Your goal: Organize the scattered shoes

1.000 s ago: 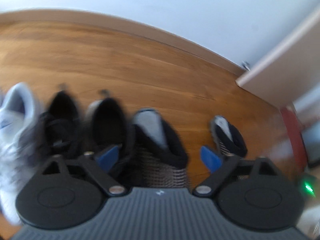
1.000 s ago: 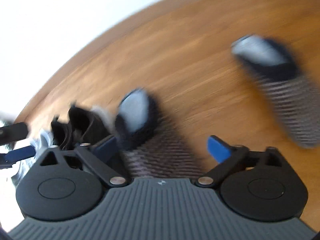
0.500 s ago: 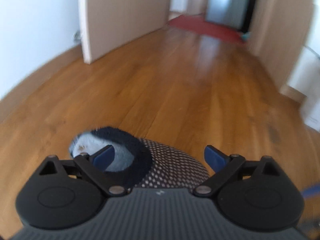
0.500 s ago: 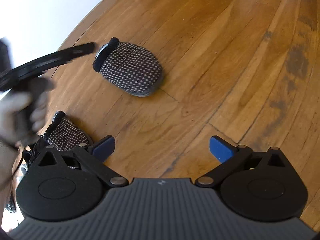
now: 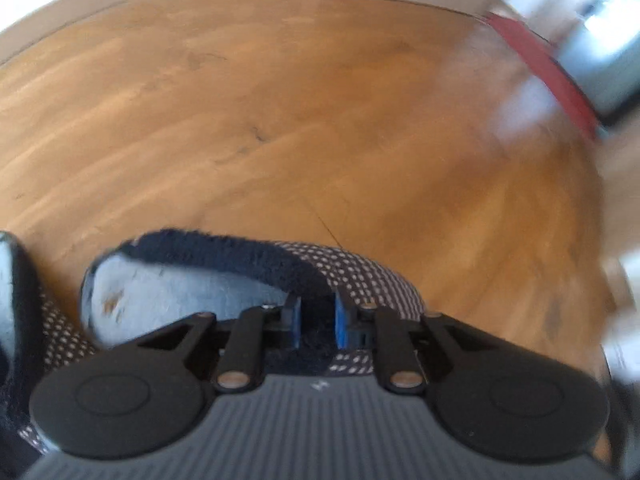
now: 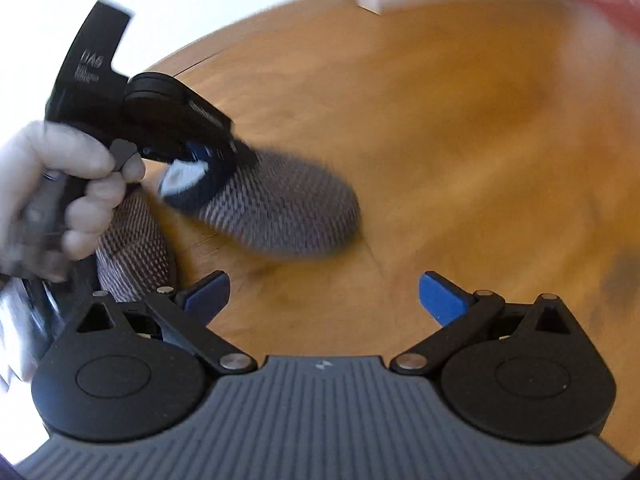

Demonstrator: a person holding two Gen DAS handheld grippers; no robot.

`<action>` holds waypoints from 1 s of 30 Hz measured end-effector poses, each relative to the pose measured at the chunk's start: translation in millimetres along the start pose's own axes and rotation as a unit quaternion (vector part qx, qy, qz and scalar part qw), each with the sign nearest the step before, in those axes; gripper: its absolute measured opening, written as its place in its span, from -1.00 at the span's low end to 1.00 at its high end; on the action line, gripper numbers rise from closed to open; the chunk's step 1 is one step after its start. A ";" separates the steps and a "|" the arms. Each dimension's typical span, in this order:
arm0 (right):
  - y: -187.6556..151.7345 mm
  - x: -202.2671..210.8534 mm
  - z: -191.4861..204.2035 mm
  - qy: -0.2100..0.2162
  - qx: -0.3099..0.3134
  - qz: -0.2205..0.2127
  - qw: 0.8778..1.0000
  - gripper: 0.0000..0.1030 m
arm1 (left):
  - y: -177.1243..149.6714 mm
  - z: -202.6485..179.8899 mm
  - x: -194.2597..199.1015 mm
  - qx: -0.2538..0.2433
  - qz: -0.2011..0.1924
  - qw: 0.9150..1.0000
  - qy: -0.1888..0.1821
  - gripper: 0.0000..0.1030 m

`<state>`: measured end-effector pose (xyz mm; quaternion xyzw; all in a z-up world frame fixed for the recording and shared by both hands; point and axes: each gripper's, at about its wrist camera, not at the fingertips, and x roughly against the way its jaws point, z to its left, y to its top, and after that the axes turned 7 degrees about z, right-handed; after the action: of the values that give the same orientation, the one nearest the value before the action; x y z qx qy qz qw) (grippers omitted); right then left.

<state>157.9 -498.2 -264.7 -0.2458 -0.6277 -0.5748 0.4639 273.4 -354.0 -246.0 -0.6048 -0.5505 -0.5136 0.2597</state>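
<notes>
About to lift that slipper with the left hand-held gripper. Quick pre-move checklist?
1. Left hand-held gripper shut on the dotted slipper: ok, its jaws have just been closing and the pads pinch the dark fuzzy collar.
2. Grip depth: cannot tell, only the collar edge shows between the pads.
3. Right hand-held gripper free: ok, open over bare wooden floor.
4. Second dotted slipper apart from the held one: ok, floor shows between them.
5. Floor beyond the held slipper free of obstacles: ok in the left wrist view.
6. Image sharpness: not ok, both views are motion-blurred.
</notes>
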 end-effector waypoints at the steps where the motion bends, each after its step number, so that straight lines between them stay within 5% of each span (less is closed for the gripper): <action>1: 8.6 -10.6 7.8 0.009 0.043 0.008 0.999 0.99 | -3.9 4.2 2.0 -0.009 0.000 1.000 -0.013 -0.57; 3: 25.6 -34.5 24.8 0.018 0.124 0.022 0.992 0.99 | -11.4 14.0 12.9 -0.019 -0.023 1.000 -0.007 -0.07; 6: 46.1 -67.2 44.0 0.014 0.213 0.039 0.976 0.99 | -19.4 19.4 33.9 -0.025 -0.059 0.998 0.023 0.39; 9: 63.0 -99.5 56.7 0.005 0.224 0.087 0.971 0.96 | -23.3 26.4 53.5 -0.025 -0.078 0.995 0.050 0.40; 11: 67.9 -114.8 60.4 0.009 0.197 0.124 0.972 0.56 | -22.9 27.5 59.5 -0.024 -0.084 0.994 0.070 0.40; 16: 69.9 -112.3 71.1 -0.020 0.119 0.100 0.988 -0.03 | -23.8 40.1 75.0 -0.015 -0.088 0.991 0.099 0.40; 20: 83.7 -110.9 73.8 -0.031 0.061 0.096 0.993 -0.09 | -28.1 46.7 85.8 -0.008 -0.090 0.989 0.115 0.40; 25: 112.3 -120.9 82.1 0.003 -0.024 0.096 0.995 -0.15 | -44.9 77.4 113.3 0.010 -0.104 0.982 0.160 0.40; 30: 118.7 -132.8 121.7 0.035 -0.007 0.124 0.992 -0.16 | -70.7 132.1 149.1 0.064 -0.111 0.973 0.193 0.40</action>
<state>280.9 -326.9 -309.9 -0.3054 -0.5716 -0.5253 0.5515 231.9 -160.0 -173.1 -0.4115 -0.5849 -0.6102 0.3408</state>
